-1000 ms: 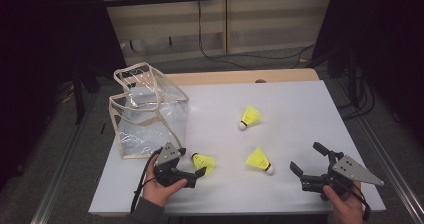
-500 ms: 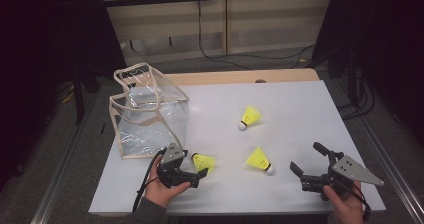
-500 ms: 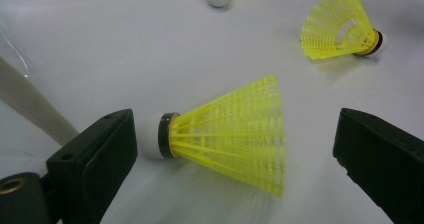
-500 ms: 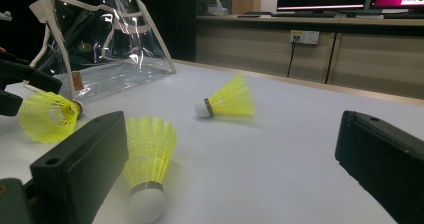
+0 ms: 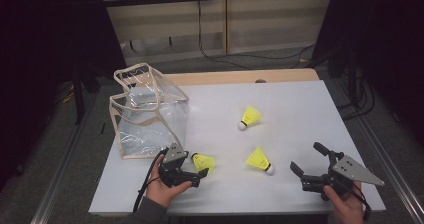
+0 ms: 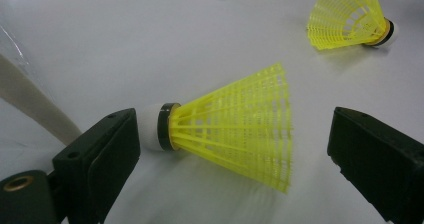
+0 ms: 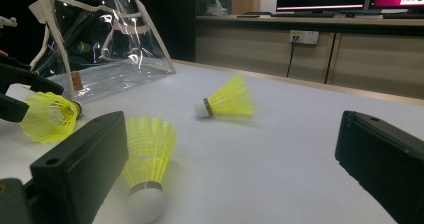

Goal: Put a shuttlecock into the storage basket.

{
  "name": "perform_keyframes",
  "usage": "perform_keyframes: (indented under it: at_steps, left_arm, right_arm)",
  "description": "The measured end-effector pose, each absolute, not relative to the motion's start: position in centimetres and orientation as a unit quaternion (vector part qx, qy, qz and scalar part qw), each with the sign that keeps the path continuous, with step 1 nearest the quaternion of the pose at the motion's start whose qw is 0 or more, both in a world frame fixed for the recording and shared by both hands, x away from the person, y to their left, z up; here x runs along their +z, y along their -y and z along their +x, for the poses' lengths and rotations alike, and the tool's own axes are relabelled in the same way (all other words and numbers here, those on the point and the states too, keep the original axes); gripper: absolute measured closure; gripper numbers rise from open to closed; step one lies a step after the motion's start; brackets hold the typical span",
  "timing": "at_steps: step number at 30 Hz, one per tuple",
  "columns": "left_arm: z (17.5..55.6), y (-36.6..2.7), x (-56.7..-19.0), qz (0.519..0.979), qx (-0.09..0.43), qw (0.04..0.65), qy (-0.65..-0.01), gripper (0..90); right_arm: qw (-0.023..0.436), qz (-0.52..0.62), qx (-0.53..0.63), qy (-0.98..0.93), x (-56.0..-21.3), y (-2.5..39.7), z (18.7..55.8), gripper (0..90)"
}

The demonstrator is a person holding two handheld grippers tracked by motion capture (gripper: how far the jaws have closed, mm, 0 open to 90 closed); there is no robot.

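No writing — left gripper (image 6: 235, 149) straddles shuttlecock (image 6: 235, 129).

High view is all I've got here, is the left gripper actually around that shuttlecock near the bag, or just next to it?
Observer: Around it, not gripping. In the left gripper view the shuttlecock lies between the open jaws of the left gripper, its white cork end close to one jaw and a clear gap at the skirt side.
Operator: Which way does it point?
Observer: It lies on its side on the table, crosswise to the jaws.
Operator: And the right gripper?
Observer: The right gripper is open and holds nothing; the nearest shuttlecock lies by one jaw, cork end toward the camera.
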State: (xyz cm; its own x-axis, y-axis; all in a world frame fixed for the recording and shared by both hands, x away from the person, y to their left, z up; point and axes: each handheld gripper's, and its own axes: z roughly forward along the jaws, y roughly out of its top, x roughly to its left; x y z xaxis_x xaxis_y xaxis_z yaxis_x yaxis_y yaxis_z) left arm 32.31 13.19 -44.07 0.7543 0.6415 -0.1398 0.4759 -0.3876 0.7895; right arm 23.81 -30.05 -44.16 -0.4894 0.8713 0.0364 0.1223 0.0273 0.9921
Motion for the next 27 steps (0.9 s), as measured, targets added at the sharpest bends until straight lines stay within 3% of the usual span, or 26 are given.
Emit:
perform_keyframes:
  at_steps: [27]
  left_arm:
    - [32.92, -12.86, -44.89, 0.841, 0.095, 0.395, -0.358, 10.1]
  right_arm:
    - [0.325, 0.391, 0.577, -0.64, -44.18, 30.18, 23.78, 0.3]
